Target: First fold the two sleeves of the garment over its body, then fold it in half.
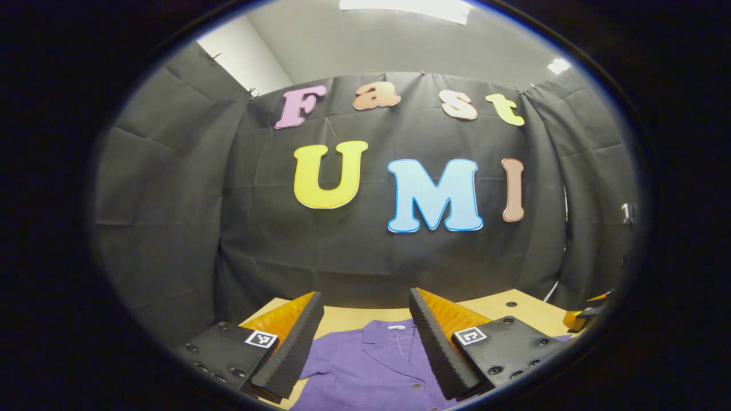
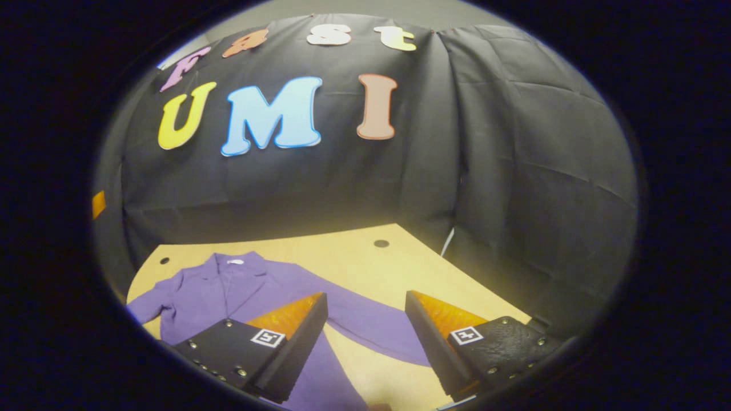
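A purple jacket [image 2: 228, 291] lies flat on the wooden table [image 2: 354, 257], collar toward the booth wall, with both sleeves spread outward. Its long sleeve [image 2: 371, 325] runs out between the fingers of my right gripper [image 2: 365, 337], which hovers open above it. In the left gripper view, the jacket's collar and buttoned front [image 1: 377, 359] lie below my left gripper [image 1: 365, 348], which is also open with nothing between its fingers. At the right edge of that view the other gripper [image 1: 582, 317] shows partly.
The table has small round holes [image 2: 381, 244] near its far corners. Black cloth walls close the booth behind and on both sides. Bare tabletop lies to the right of the sleeve.
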The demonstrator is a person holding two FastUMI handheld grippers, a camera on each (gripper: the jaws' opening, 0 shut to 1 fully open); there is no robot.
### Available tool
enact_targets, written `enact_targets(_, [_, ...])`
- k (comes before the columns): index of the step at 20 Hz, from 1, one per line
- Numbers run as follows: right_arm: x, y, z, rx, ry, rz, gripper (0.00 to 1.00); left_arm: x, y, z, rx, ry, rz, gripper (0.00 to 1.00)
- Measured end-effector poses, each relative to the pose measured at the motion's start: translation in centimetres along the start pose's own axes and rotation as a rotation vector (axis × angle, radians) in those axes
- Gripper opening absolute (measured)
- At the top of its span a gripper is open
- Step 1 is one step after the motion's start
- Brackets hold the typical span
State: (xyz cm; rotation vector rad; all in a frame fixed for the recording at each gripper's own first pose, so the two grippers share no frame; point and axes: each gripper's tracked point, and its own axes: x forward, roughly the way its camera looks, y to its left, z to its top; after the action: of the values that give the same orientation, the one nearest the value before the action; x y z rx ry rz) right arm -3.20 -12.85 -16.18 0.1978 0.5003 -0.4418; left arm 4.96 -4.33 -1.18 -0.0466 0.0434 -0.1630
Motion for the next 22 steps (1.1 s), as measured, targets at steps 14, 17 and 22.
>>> enact_targets(14, [7.4,-11.2,-12.2,0.082,0.342,-0.204,0.89,2.1,-2.5,-2.6,-0.014,0.063,0.045,0.96])
enact_targets(17, [8.4,-12.4,-14.6,0.130,0.409,-0.227,0.90,2.1,-2.4,-3.3,-0.021,0.076,0.053,0.97])
enact_targets(22, [8.8,-13.4,-17.2,0.202,0.480,-0.269,0.90,2.1,-2.5,-3.8,-0.011,0.091,0.058,0.97])
